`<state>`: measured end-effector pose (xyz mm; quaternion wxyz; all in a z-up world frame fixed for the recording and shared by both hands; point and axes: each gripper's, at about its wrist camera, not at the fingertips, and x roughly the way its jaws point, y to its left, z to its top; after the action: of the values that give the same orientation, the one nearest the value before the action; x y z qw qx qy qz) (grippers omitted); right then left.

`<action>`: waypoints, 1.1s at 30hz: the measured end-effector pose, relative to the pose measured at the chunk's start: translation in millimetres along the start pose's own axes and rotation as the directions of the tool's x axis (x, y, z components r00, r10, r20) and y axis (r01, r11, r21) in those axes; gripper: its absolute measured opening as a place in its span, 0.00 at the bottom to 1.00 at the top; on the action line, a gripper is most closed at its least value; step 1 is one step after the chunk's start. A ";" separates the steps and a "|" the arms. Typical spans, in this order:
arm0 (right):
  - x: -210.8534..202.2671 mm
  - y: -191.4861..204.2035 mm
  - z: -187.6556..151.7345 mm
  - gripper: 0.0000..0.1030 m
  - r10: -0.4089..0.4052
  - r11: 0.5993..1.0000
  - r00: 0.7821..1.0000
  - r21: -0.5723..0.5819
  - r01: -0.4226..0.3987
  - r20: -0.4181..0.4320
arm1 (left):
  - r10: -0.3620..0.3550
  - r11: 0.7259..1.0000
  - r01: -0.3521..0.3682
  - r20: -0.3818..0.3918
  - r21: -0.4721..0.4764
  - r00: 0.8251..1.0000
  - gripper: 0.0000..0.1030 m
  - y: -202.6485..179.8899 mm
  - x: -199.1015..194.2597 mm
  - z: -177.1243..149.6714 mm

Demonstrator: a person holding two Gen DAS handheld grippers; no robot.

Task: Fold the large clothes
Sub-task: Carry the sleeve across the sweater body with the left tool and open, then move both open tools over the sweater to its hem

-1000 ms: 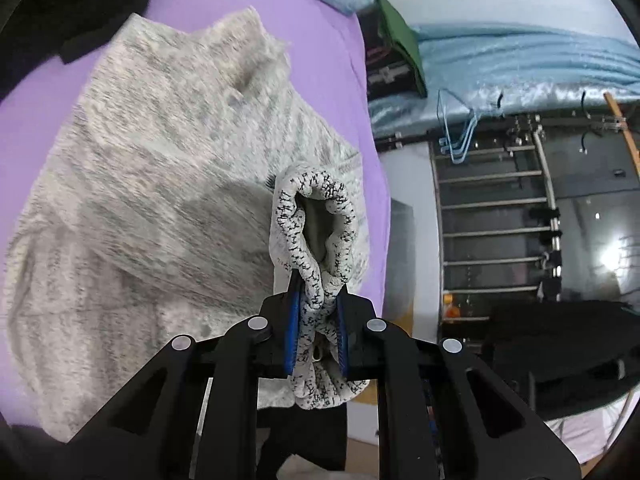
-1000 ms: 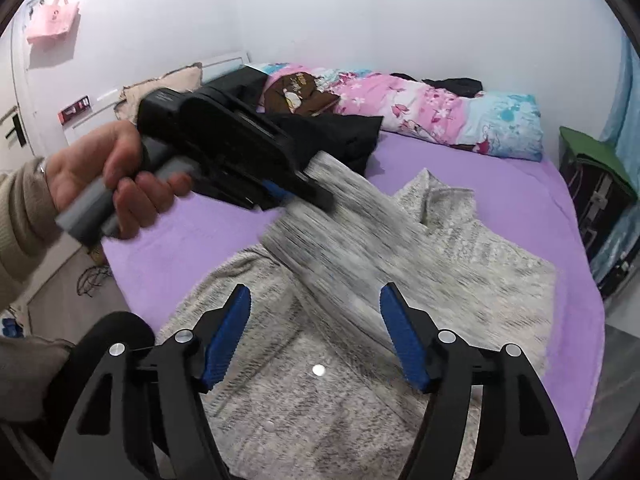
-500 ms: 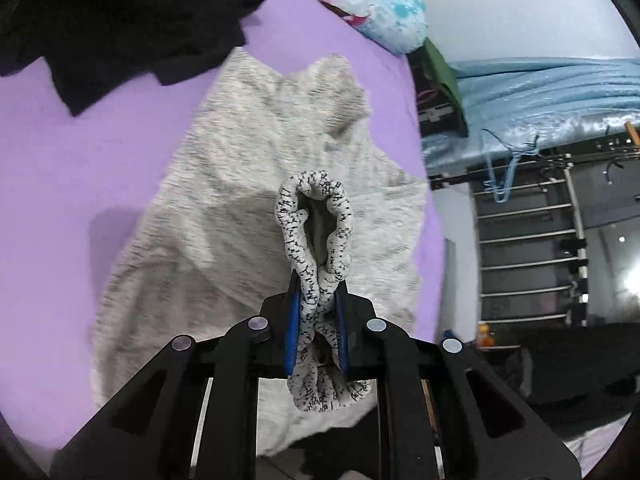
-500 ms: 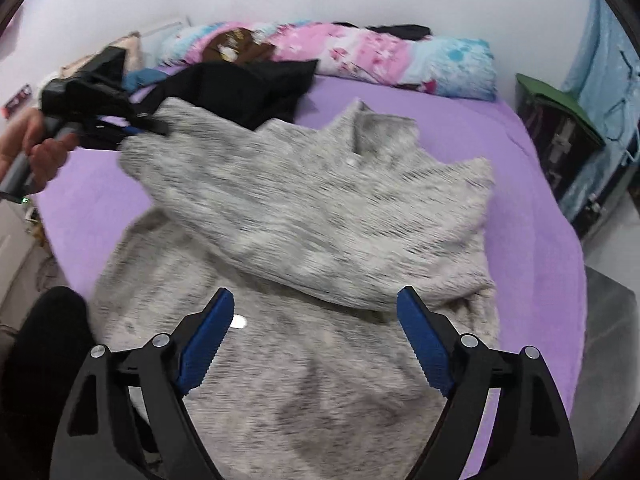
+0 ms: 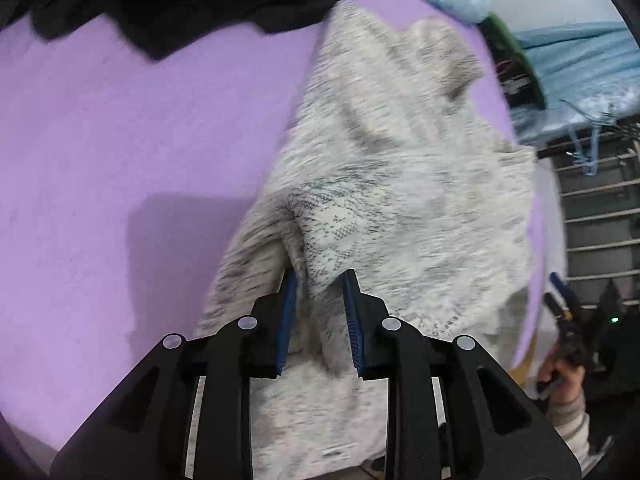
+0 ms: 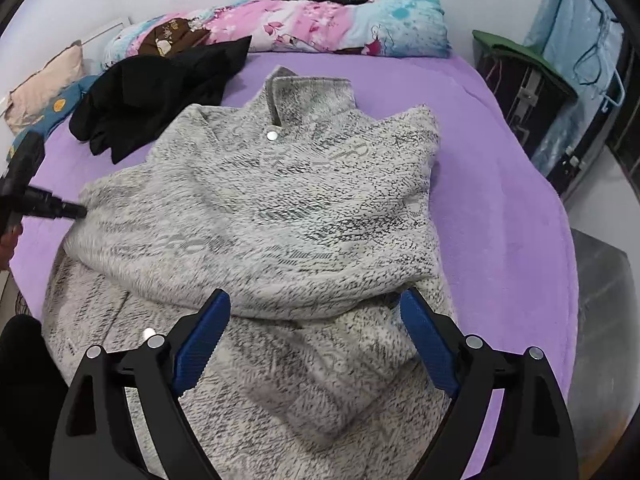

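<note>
A large grey-and-white knit sweater [image 6: 280,208] lies on the purple bed [image 6: 500,200], its collar toward the pillows and one sleeve laid across the body toward the left edge. In the left wrist view the sweater [image 5: 400,200] fills the middle. My left gripper [image 5: 320,280] has its jaws slightly parted, with the sleeve cuff loose between them. It also shows at the sweater's left edge in the right wrist view [image 6: 76,212]. My right gripper [image 6: 316,304] is wide open and empty above the sweater's lower part.
A black garment [image 6: 160,88] lies on the bed at the back left, next to floral pillows [image 6: 320,28]. A dark case [image 6: 528,92] and a blue curtain [image 6: 580,40] stand to the right of the bed. A metal rack [image 5: 600,220] is past the bed edge.
My left gripper carried the sleeve cuff across the sweater to the left edge and lowered it. Its jaws have parted from the tight pinch. My right gripper stayed open.
</note>
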<state>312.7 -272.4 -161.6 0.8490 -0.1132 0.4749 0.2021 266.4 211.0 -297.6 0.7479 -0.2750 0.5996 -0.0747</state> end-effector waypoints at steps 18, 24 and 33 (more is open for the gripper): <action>60.0 -15.4 41.9 0.93 0.071 0.990 0.997 0.118 -0.072 0.012 | 0.005 0.960 -0.051 0.164 0.274 0.986 0.94 -128.1 -6.4 -10.4; 107.9 -39.9 23.6 0.94 0.144 0.955 0.983 0.277 -0.107 -0.117 | -0.032 0.989 0.016 0.105 0.149 0.994 0.94 -109.7 45.8 -3.1; 138.9 -22.0 20.6 0.95 0.048 0.986 0.978 0.167 -0.014 -0.202 | 0.033 0.986 -0.050 0.107 0.161 0.994 0.94 -104.9 78.5 1.5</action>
<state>403.2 -251.4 -269.2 0.7988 -0.0556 0.5765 0.1627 311.9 89.0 -312.0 0.7995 -0.2036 0.5573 -0.0935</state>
